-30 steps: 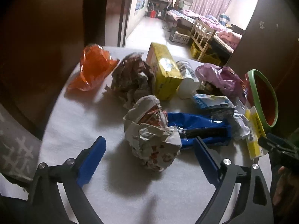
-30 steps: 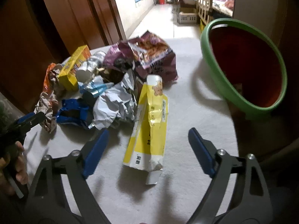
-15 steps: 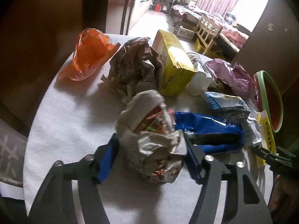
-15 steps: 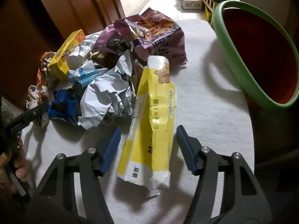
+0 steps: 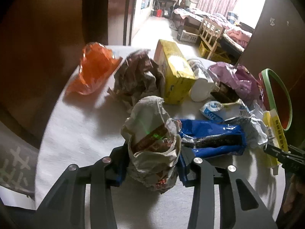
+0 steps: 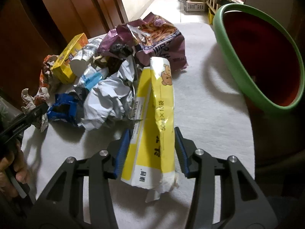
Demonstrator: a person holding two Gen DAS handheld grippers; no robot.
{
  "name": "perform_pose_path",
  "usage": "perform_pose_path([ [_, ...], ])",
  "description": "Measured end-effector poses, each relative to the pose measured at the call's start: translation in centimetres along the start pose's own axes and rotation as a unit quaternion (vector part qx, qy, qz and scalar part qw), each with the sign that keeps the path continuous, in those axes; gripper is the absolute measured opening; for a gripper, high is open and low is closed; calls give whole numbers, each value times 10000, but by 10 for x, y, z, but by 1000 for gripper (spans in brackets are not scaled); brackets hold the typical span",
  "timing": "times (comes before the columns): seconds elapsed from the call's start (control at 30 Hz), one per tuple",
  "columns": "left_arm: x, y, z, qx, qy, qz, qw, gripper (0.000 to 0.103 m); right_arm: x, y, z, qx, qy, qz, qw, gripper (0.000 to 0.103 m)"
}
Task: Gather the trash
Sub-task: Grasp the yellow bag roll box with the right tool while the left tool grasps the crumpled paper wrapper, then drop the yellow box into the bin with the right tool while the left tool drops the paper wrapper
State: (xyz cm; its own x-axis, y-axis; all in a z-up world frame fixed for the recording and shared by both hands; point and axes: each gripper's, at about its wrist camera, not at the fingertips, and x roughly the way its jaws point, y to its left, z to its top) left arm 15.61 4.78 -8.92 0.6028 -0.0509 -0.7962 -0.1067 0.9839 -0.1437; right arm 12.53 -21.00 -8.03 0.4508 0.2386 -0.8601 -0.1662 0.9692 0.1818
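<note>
White cloth covers the round table (image 5: pixel 80 133), with a bedroom visible through the doorway beyond. Printing on the long yellow box (image 6: pixel 152 133) reads "50m x 15" beside a cartoon bear; other writing is too blurred to read. The right gripper (image 6: pixel 151 150) has its blue pads closed against that box near the table's front edge. The left gripper (image 5: pixel 152 164) clamps a crumpled paper wrapper (image 5: pixel 152 143), off-white with red print, beside a blue foil bag (image 5: pixel 211 137). A green-rimmed red bin (image 6: pixel 253 87) tilts at the right.
</note>
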Motion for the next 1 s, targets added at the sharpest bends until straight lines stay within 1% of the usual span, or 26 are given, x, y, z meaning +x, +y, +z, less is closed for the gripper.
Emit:
perform_pose_path([
  [0.17,-18,-1,0,41,-268,229,9994,39,-11,-3,-1,50,-157,-78,9998,45],
  [0.27,-29,1,1,34,-390,258,9989,39,-19,-2,0,10,-318,-145,9994,45],
  [0.4,-41,-1,3,-40,-532,-37,9986,39,-27,-3,3,16,-488,-108,9987,45],
  [0.53,-48,-17,1,183,-577,-193,9980,39,-33,-2,6,33,-613,-70,9981,45],
  [0.7,-53,-37,-4,461,-559,-414,9965,39,-38,-6,6,116,-672,-35,9977,45],
  [1.0,-56,-73,5,776,-621,-735,9923,39,-50,-18,10,345,-908,19,9953,45],
])
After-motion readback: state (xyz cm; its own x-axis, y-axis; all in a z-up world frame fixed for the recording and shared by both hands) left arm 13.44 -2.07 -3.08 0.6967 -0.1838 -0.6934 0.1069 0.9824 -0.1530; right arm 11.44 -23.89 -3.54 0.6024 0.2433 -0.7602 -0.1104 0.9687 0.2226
